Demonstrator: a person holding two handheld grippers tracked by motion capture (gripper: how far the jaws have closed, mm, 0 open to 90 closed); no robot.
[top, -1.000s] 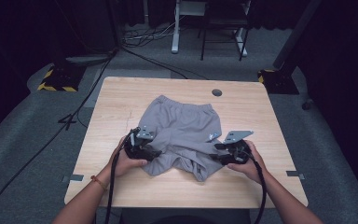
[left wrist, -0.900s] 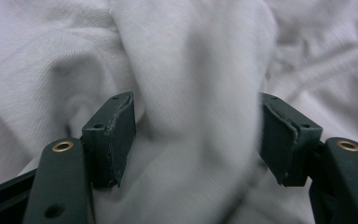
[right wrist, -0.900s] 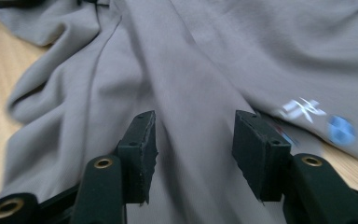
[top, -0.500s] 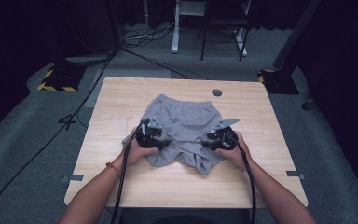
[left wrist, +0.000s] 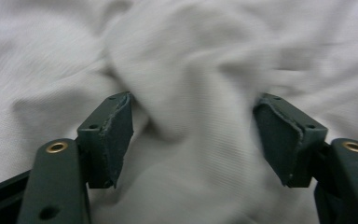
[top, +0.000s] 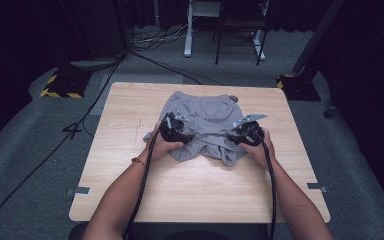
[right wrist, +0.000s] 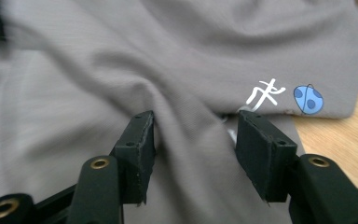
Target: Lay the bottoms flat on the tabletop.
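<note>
The left gripper (top: 176, 131) has a thick fold of the grey shorts (top: 205, 112) bunched between its jaws, which have just been opening; I cannot tell if the pads squeeze it; the right gripper (top: 243, 134) also has cloth between its jaws, just opening too; grip unclear; one pair of shorts lies crumpled mid-table; one small white and blue logo (right wrist: 284, 97); one wooden table (top: 200, 185); two hands.
</note>
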